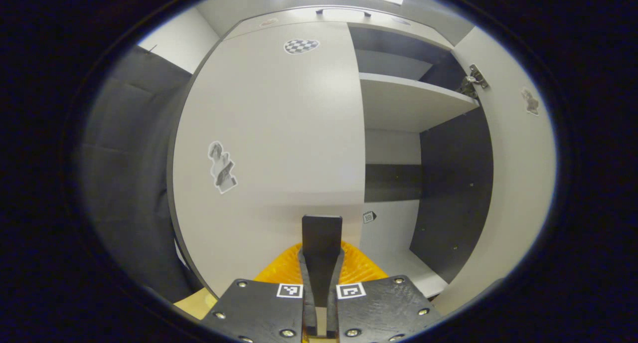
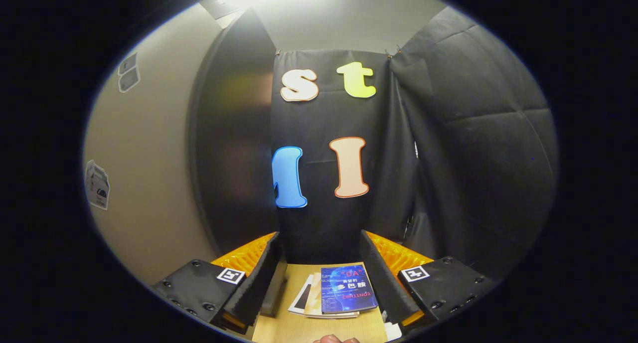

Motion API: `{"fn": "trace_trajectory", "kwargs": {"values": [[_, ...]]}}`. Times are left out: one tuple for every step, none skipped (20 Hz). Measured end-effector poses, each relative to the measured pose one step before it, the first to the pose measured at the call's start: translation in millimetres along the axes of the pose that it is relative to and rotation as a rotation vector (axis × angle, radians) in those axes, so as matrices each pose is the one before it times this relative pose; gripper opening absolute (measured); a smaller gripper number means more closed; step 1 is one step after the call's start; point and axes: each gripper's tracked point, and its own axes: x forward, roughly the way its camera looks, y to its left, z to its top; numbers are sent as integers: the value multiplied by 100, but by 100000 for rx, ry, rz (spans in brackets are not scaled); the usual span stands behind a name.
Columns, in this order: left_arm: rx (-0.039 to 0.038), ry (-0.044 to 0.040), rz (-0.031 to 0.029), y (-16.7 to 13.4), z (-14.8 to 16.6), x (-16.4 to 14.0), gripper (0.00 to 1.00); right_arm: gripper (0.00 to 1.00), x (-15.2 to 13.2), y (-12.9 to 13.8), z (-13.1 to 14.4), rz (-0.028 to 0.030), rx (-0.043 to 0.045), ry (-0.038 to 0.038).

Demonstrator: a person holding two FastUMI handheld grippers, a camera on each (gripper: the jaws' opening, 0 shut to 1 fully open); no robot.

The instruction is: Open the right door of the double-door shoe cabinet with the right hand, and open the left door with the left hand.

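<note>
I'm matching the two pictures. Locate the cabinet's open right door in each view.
Left gripper view: the right door stands swung open along the right edge.
Right gripper view: probably the pale, stickered panel on the left side.
Shared landmark: the black cloth wall, at the left in the left gripper view, centre and right in the right gripper view.

1. Left gripper view: cam rides on left gripper (image 1: 322,233), looks fwd along its fingers, close to cabinet front. Faces left door (image 1: 269,148) nearly square-on; open right half w/ shelf (image 1: 408,101) to the right, right door (image 1: 518,173) swung out at far right edge.
2. Right gripper view: cam on right gripper (image 2: 319,263), faces booth wall (image 2: 324,173), farther off; looks down a bit onto table (image 2: 319,328) w/ books (image 2: 344,290).
3. Shared: a pale panel (image 2: 144,183) at left of right gripper view may be a cabinet door; can't tell.
</note>
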Motion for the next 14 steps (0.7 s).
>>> {"fn": "trace_trajectory", "kwargs": {"values": [[-395,-155,-359,20,20,-32,10,98,-120,21,9,17,129,-266],[-202,-76,-336,-5,-37,10,10,98,-175,-114,169,-569,181,-610],[156,175,-217,19,25,-63,10,98,-89,-127,60,-1318,110,-441],[-61,235,-104,48,-49,-69,10,98,-175,-161,160,-1597,422,-756],[-795,96,-177,26,-28,-146,10,98,-355,-167,162,-1683,704,-585],[-960,-50,-451,58,-36,-216,10,98,-535,-252,188,-1451,777,-211],[-673,-94,-773,16,-39,-180,11,98,-1002,-330,-32,-1958,455,53],[-185,-198,-1056,35,-9,-156,10,98,-1347,-568,75,-2844,56,-451],[148,-57,-1514,164,-31,-308,10,98,-1210,-551,410,-3269,-198,-1329],[-213,-226,-1906,181,31,-235,10,98,-990,-493,431,-3633,-51,-1692],[-784,293,-2144,176,-34,-364,10,98,-1138,-360,481,-3482,377,-1472],[-819,414,-2271,212,-3,-313,10,98,-1196,-272,209,-3178,599,-772],[-539,486,-2197,13,124,-553,10,98,-1142,-183,143,-3037,607,-331],[67,235,-2080,108,175,-758,10,98,-1375,-139,97,-2809,608,-365]]}}
